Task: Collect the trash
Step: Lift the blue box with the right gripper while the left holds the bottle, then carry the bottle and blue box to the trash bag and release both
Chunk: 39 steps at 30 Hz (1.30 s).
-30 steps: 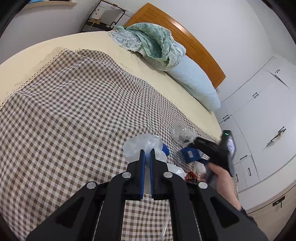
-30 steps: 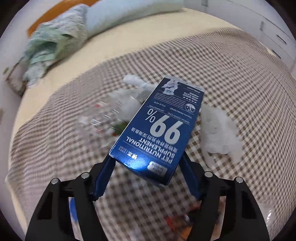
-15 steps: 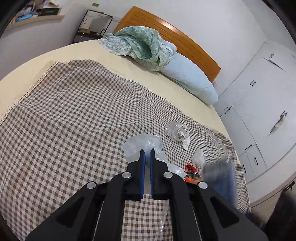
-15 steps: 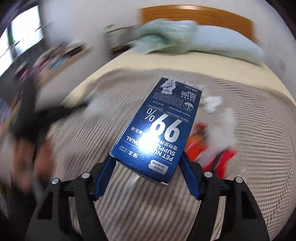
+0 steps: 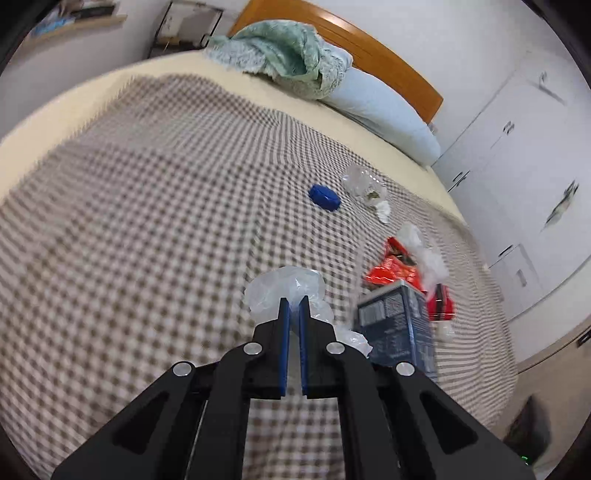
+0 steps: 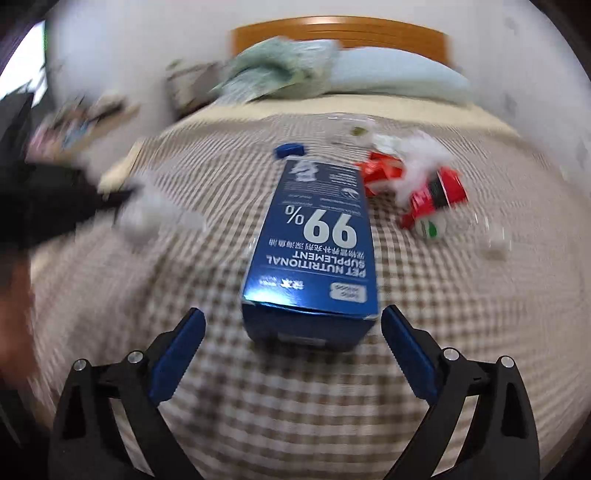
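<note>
My left gripper (image 5: 294, 301) is shut on a clear plastic bag (image 5: 284, 286) and holds it above the checked bedspread (image 5: 147, 206). My right gripper (image 6: 293, 325) is open. A blue pet-supplement box (image 6: 314, 240) lies free on the bedspread between and just beyond its fingers; it also shows in the left wrist view (image 5: 397, 325). Red wrappers (image 6: 432, 195) with white crumpled plastic (image 6: 417, 155), a blue cap (image 6: 290, 149) and a clear plastic cup (image 5: 364, 182) lie further up the bed.
A green blanket (image 5: 288, 55) and a light blue pillow (image 5: 384, 110) lie at the wooden headboard (image 5: 369, 44). White wardrobes (image 5: 517, 166) stand to the right of the bed. A shelf (image 5: 74, 14) stands at the far left.
My right gripper has opened and let go of the blue box, which now lies on the bedspread. My left gripper stays shut on the bag and has lifted; the blue cap now shows.
</note>
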Motion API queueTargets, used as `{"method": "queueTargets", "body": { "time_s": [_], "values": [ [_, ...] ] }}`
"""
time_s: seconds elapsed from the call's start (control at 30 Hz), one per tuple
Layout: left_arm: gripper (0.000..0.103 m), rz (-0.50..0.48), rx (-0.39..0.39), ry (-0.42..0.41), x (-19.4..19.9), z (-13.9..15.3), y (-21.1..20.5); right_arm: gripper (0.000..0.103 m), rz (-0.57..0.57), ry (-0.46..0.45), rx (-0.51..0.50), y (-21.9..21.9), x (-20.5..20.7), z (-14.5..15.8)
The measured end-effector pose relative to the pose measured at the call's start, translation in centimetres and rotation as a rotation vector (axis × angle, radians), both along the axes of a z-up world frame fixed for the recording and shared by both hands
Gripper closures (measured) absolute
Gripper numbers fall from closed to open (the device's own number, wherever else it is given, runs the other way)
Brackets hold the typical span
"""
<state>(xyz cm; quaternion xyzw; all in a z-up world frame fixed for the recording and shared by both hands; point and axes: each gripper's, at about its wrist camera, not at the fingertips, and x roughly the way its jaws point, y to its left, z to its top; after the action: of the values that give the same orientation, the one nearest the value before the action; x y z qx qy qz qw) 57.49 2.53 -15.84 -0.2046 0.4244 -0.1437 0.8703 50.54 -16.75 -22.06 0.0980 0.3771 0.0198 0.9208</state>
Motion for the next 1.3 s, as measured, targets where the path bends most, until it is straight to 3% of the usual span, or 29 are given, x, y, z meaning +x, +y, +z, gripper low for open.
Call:
{"method": "queueTargets", "body": {
  "time_s": [0.1, 0.13, 0.17, 0.23, 0.4, 0.53, 0.67, 0.87, 1.0, 1.1, 1.27, 1.3],
  "values": [
    [0.101, -0.010, -0.056, 0.015, -0.6, -0.5, 0.0, 0.011, -0.124, 0.012, 0.051, -0.8, 0.5, -1.7],
    [0.101, -0.020, -0.045, 0.017, -0.9, -0.7, -0.1, 0.018, -0.142, -0.003, 0.080, -1.2, 0.6, -1.8],
    [0.101, -0.023, -0.036, 0.016, -1.1, -0.8, -0.3, 0.043, -0.155, -0.005, 0.104, -1.6, 0.5, -1.8],
    [0.101, -0.023, -0.028, 0.012, -1.6, -1.2, -0.3, 0.044, -0.132, -0.025, 0.125, -1.8, -0.2, -0.7],
    [0.101, -0.015, 0.030, -0.018, -3.4, -0.5, -1.5, 0.044, -0.047, -0.114, 0.059, -3.2, -3.4, 5.8],
    [0.101, -0.036, 0.062, -0.101, -7.0, 2.2, -2.7, 0.043, 0.052, -0.068, 0.088, -7.2, -4.8, 8.9],
    [0.101, -0.076, 0.078, -0.153, -10.8, 4.6, -4.8, 0.043, 0.032, -0.115, -0.029, -13.0, -10.9, 12.4],
    [0.101, -0.241, 0.094, -0.273, -17.3, 8.9, -13.6, 0.043, -0.040, -0.039, -0.177, -21.6, -20.7, 13.4],
    [0.101, -0.416, 0.083, -0.302, -21.6, 9.9, -22.0, 0.043, -0.057, 0.140, -0.207, -26.4, -26.7, 9.3],
    [0.101, -0.550, 0.043, -0.248, -23.7, 9.0, -26.9, 0.043, -0.081, 0.309, -0.190, -29.4, -31.1, 2.6],
    [0.101, -0.691, 0.108, -0.141, -27.1, 5.7, -34.8, 0.043, -0.125, 0.523, -0.087, -32.3, -36.9, -8.9],
    [0.101, -0.715, 0.112, -0.126, -27.7, 5.3, -36.0, 0.043, -0.132, 0.542, -0.071, -32.6, -37.3, -10.1]
  ]
}}
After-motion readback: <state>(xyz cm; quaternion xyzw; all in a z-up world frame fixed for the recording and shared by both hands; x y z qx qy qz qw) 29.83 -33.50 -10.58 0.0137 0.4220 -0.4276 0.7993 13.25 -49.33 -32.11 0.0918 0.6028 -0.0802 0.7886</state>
